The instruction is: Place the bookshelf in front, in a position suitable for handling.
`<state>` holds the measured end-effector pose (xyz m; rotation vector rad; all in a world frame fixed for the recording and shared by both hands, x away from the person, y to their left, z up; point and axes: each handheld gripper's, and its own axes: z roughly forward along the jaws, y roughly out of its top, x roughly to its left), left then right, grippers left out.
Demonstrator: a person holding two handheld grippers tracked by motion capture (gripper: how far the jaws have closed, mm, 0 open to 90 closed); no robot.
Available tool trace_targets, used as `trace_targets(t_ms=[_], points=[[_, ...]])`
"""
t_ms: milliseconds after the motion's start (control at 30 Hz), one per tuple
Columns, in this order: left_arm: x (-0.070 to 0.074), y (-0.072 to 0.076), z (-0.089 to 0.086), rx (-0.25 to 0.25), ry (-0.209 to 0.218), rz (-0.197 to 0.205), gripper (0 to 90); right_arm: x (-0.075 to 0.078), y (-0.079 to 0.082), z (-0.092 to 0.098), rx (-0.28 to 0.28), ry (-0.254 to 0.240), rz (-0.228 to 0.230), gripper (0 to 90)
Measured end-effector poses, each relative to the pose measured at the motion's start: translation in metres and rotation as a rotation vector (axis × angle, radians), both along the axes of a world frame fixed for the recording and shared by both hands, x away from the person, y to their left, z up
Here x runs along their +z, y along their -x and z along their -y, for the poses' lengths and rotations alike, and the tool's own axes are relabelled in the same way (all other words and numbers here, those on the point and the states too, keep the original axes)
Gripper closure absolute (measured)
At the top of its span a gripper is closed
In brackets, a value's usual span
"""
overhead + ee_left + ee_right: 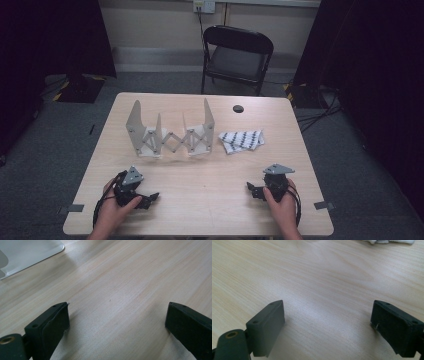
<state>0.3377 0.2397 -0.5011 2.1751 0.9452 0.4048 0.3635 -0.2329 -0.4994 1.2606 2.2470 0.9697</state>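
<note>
A grey folding rack (170, 134) with scissor links and upright plates stands on the wooden table (200, 200), toward the back left. A white cloth with dark stripes (241, 140) lies crumpled just right of it. My left gripper (152, 197) rests low at the front left, held by a hand, its jaws wide apart over bare wood (117, 312). My right gripper (250, 190) sits at the front right, also open with nothing between its jaws (328, 312). A corner of the rack (27, 252) shows in the left gripper view, and the cloth's edge (387, 241) in the right gripper view.
A black folding chair (235, 57) stands behind the table. A round dark hole (238, 108) marks the tabletop at the back right. Tape strips (324, 205) stick to the front corners. Cables run over the grey floor on the right.
</note>
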Motion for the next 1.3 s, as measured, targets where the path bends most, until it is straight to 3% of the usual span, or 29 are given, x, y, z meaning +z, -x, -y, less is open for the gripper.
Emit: trace_targets(t_ms=[300,367,433,533,700,833,1133,1300], points=[[0.0,0.0,0.0,0.001,-0.002,0.0,4.9,0.0,-0.001,-0.001,-0.007,0.0,-0.002,11.2],[0.0,0.0,0.0,0.0,0.0,0.001,4.9,0.004,-0.003,-0.002,0.007,0.012,-0.035,13.0],[0.0,0.0,0.0,0.0,0.0,0.001,4.9,0.008,-0.008,-0.004,0.031,-0.026,-0.066,13.2],[0.0,0.0,0.0,0.0,0.0,0.001,4.9,0.014,-0.02,-0.017,0.065,0.048,-0.077,15.4],[0.0,0.0,0.0,0.001,0.003,-0.002,4.6,0.025,-0.046,-0.046,0.169,0.051,-0.078,41.9],[0.0,-0.001,0.001,0.003,0.008,-0.003,4.2,0.028,-0.07,-0.068,0.173,0.061,-0.081,51.7],[0.0,-0.002,0.002,-0.004,0.0,-0.009,2.7,0.028,-0.118,-0.09,0.123,0.078,-0.052,54.6],[-0.001,-0.002,0.003,-0.002,0.003,-0.006,2.2,0.014,-0.123,-0.092,0.138,0.059,-0.07,49.0]])
